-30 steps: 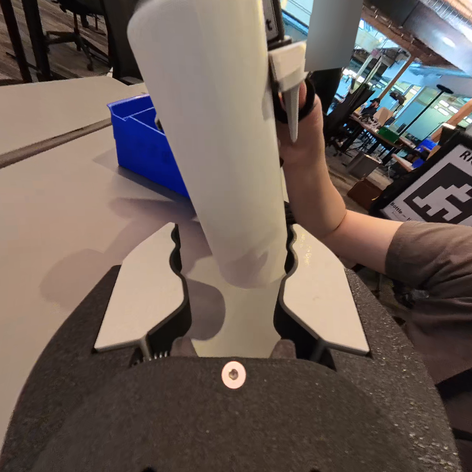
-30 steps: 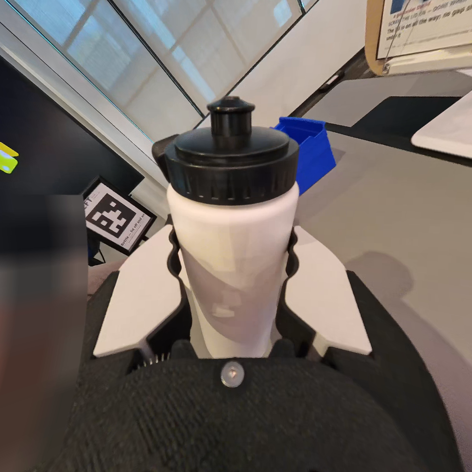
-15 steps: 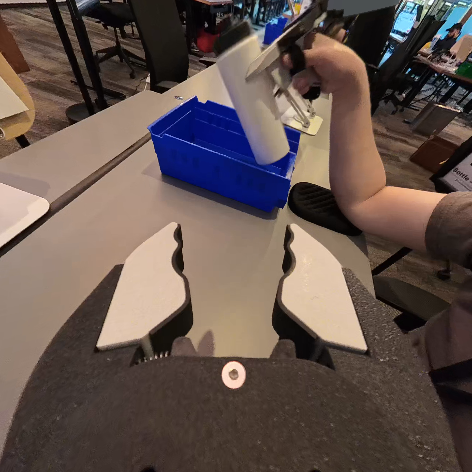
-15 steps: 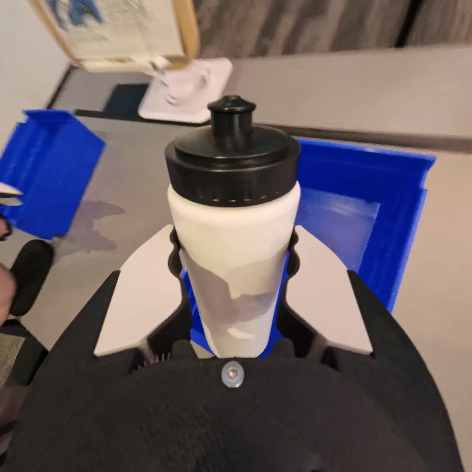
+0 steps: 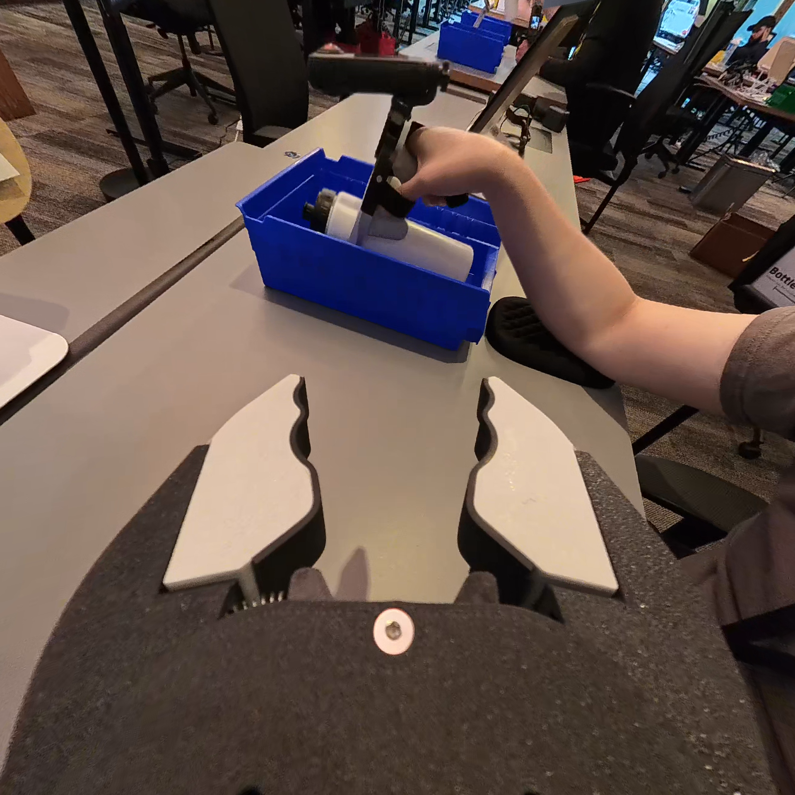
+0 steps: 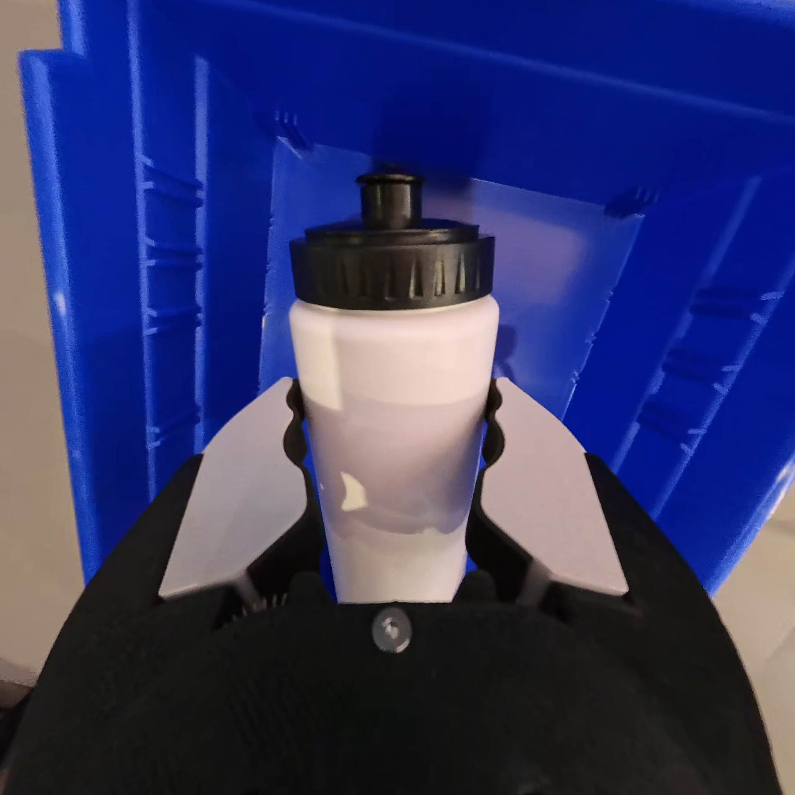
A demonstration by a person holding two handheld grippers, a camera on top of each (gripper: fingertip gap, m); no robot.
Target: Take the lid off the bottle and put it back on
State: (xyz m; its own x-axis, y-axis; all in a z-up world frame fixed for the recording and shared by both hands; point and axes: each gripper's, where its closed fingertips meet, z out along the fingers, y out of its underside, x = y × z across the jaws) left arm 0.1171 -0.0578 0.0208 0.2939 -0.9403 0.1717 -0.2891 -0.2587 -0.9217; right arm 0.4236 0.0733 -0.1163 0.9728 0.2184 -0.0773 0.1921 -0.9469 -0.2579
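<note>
Now your right claw [image 6: 393,434] clamps the white squeeze bottle [image 6: 393,387] by its lower body, the wavy pads pressed to both sides, and holds it low inside the blue bin [image 6: 645,172]. Gripping there leaves the black lid [image 6: 391,269] and its spout clear ahead of the fingertips, so the cap stays free to be turned. The lid sits flush on the bottle's shoulder with no gap showing, which suggests the unscrewing and refitting are done and this is the put-down.

Seen from your left claw [image 5: 391,430], the bottle [image 5: 413,241] lies nearly flat in the bin [image 5: 365,279], lid end to the left, well ahead of the fingers. Whether it touches the bin floor cannot be told. That left claw hangs wide open and empty over the bare grey table [image 5: 172,365], drawn back, likely to give the right one room. A black pad [image 5: 529,340] rests just right of the bin, under your forearm.
</note>
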